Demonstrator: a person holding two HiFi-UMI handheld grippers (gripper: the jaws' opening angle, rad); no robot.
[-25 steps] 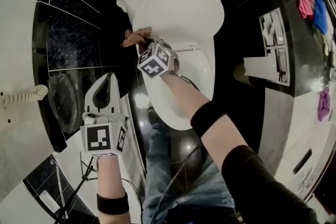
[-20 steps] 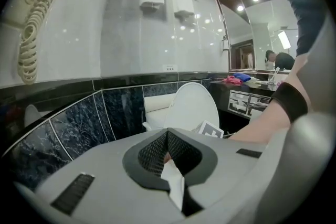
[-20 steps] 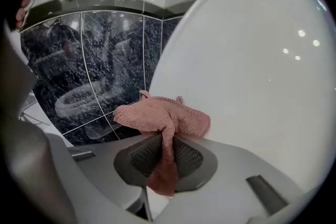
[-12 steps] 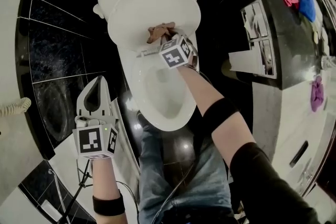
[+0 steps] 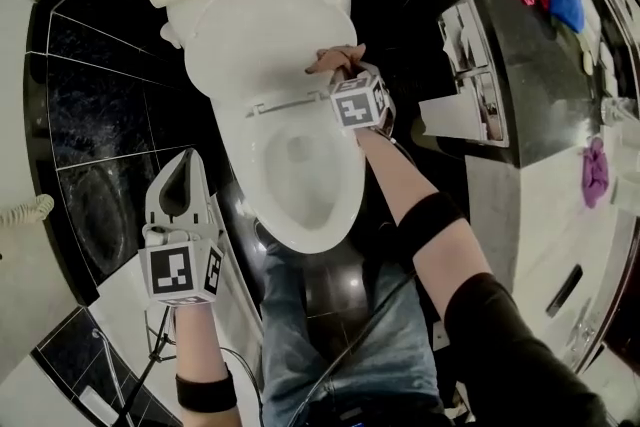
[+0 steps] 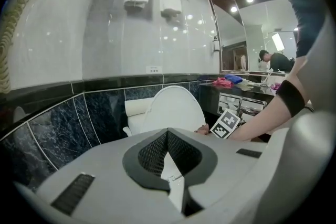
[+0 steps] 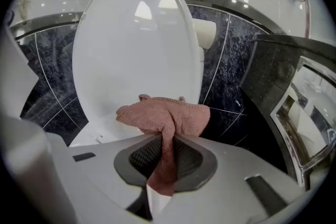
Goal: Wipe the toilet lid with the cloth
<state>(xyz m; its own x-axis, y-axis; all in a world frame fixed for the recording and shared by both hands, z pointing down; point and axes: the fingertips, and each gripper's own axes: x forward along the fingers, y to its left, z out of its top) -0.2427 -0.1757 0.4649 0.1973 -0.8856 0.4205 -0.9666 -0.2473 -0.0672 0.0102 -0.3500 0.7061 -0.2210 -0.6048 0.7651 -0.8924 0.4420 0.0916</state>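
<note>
Wiping step: your right gripper (image 7: 164,157) is clamped on the pink knitted cloth (image 7: 165,115) by the right edge of the upright white plastic toilet lid (image 7: 131,44). Your left gripper (image 6: 169,155), jaws together, hangs empty near left. Next, likely press and sweep left.

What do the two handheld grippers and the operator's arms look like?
The left gripper and right gripper are light grey moulded shells with dark mesh-lined pads, each carrying a white cube of black square markers. Right arm: dark long sleeve, black forearm band. Left arm: black wrist band.
</note>
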